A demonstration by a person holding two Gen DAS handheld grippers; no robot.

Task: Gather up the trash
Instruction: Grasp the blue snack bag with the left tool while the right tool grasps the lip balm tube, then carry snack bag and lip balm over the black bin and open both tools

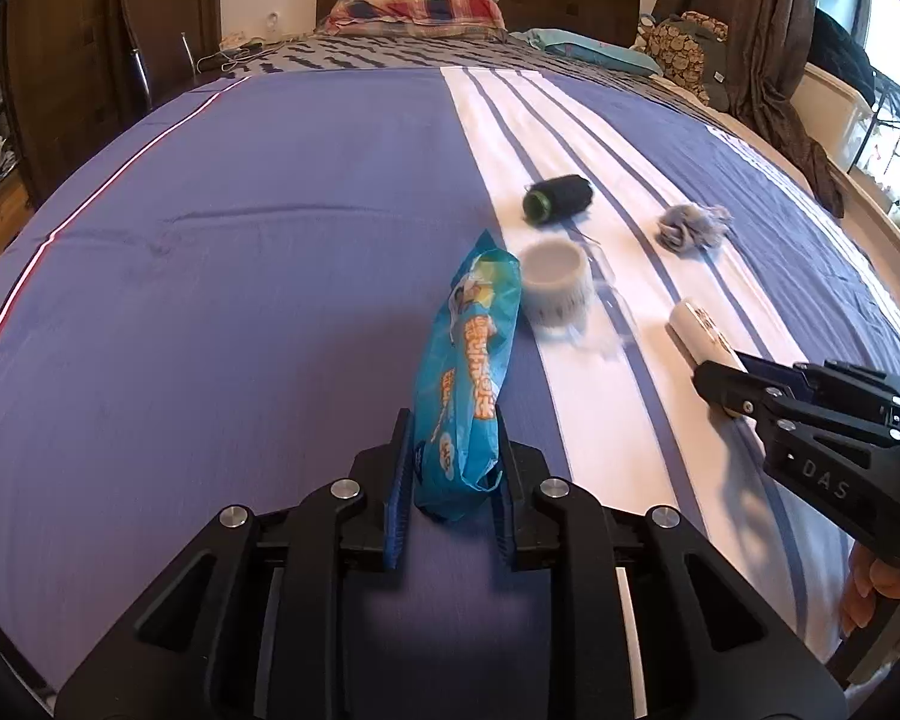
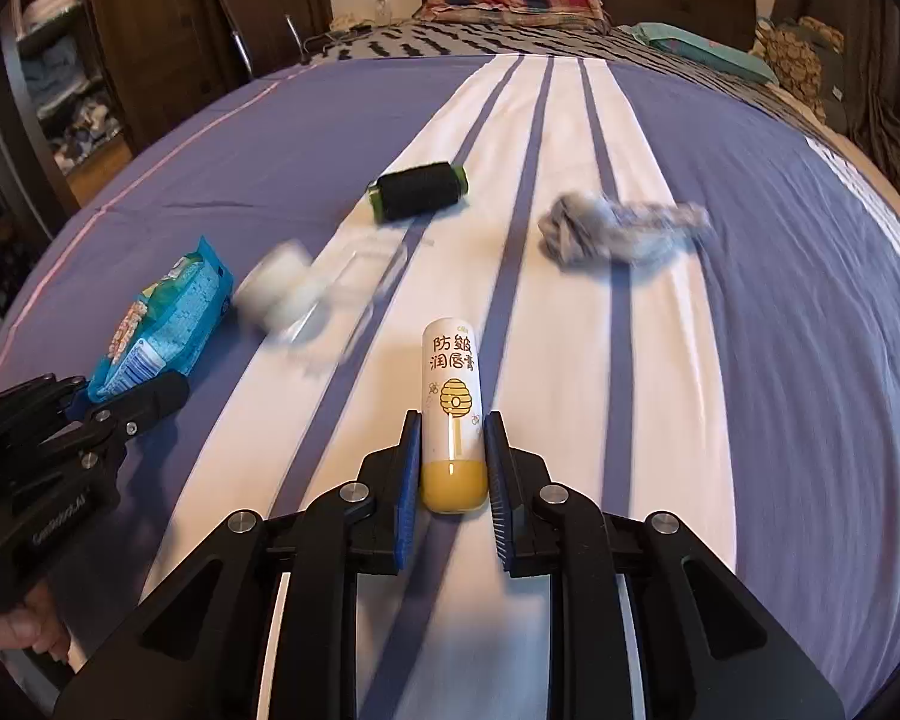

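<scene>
Gripping a crinkled blue snack wrapper between its closed pads, the left tool hangs over the purple-and-white striped bed. The right tool clamps a white-and-yellow lip-balm tube. Between them a pale cup-like object is motion-blurred — hard to identify. Beyond lie a black thread spool and a grey crumpled wad.

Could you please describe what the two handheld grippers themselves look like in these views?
Both are matte black, angular linkage frames with silver round pivot bolts and ribbed blue pads lining the two fingers. The left gripper shows pale lettering on its body in the right wrist view; the right gripper reads "DAS" on its side in the left wrist view. No cables show. A bare hand grips the right one.
</scene>
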